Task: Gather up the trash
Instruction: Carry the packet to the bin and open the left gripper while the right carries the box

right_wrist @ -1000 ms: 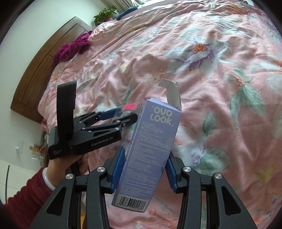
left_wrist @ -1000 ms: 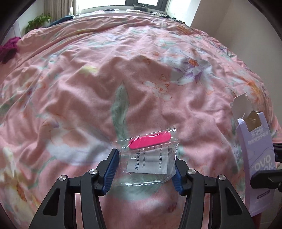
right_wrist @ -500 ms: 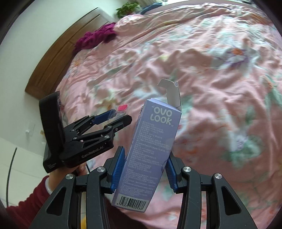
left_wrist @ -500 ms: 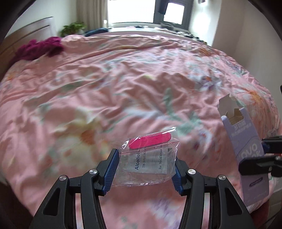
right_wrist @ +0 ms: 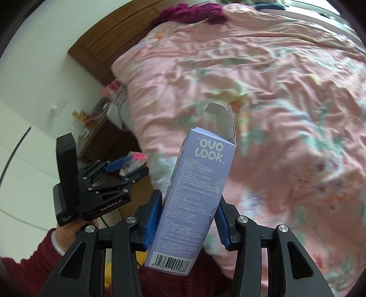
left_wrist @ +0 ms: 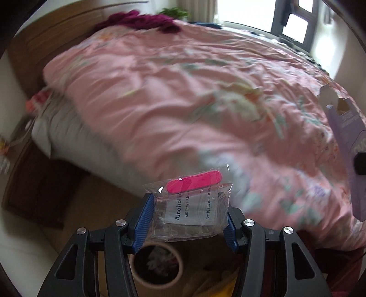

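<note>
Since the earlier pictures, both grippers had swung away from the middle of the bed toward its side, so the floor and a round bin had come into view below the left one. The big pink flowery bed filled most of both views, with a purple cloth lying up by the wooden headboard.

The right gripper had its jaws closed tight on a tall purple box with its top flap open. It was held upright, likely so it would not slip while being carried.

The left gripper had its jaws closed on a clear packet with a pink strip and an alcohol wipe inside. The packet hung in the air, just above and beyond the bin, probably ready to be dropped in. Nothing seemed to block the way down, though the view was blurry and some trash already lay in the bin
</note>
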A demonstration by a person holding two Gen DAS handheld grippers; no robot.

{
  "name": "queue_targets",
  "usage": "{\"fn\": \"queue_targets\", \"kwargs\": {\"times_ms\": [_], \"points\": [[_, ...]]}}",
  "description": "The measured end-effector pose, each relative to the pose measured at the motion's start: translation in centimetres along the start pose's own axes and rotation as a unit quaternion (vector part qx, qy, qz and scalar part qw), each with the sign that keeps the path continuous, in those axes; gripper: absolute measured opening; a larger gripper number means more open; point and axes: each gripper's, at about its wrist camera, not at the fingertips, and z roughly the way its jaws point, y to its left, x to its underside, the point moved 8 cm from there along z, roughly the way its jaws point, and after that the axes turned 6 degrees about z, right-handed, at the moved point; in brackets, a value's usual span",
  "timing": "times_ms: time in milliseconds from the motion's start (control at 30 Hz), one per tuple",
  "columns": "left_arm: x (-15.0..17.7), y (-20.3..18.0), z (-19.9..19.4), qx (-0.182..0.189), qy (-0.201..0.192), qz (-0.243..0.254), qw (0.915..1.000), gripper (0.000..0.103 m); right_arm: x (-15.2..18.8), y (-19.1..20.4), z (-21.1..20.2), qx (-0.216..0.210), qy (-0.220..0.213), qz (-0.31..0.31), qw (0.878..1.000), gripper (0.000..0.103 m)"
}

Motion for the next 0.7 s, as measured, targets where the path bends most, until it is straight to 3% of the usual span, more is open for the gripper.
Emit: {"fn": "queue_targets", "kwargs": {"times_ms": [200, 367, 533, 700], "points": [[6.9, 5.6, -0.6, -0.021, 0.032, -0.072, 0.9966, 0.057, 1.9, 5.5, 3.1, -0.02, 0.034, -0.043, 0.998, 0.044], [11.6, 8.7, -1.1, -0.014, 0.046, -0.143, 0.9885, 0.057, 3.5, 9.9, 6.0, -0.054, 0.07, -0.066, 0.994, 0.044], [15.6, 8.7, 0.5, 0.005, 0.087, -0.156, 0.9839, 0.057, 5.5, 13.1, 9.2, -0.081, 0.108, -0.077, 0.988, 0.044], [18.0, 8.4, 3.6, 0.027, 0.123, -0.17, 0.9774, 0.057, 6.9, 13.7, 10.5, -0.07, 0.126, -0.077, 0.987, 0.044]]}}
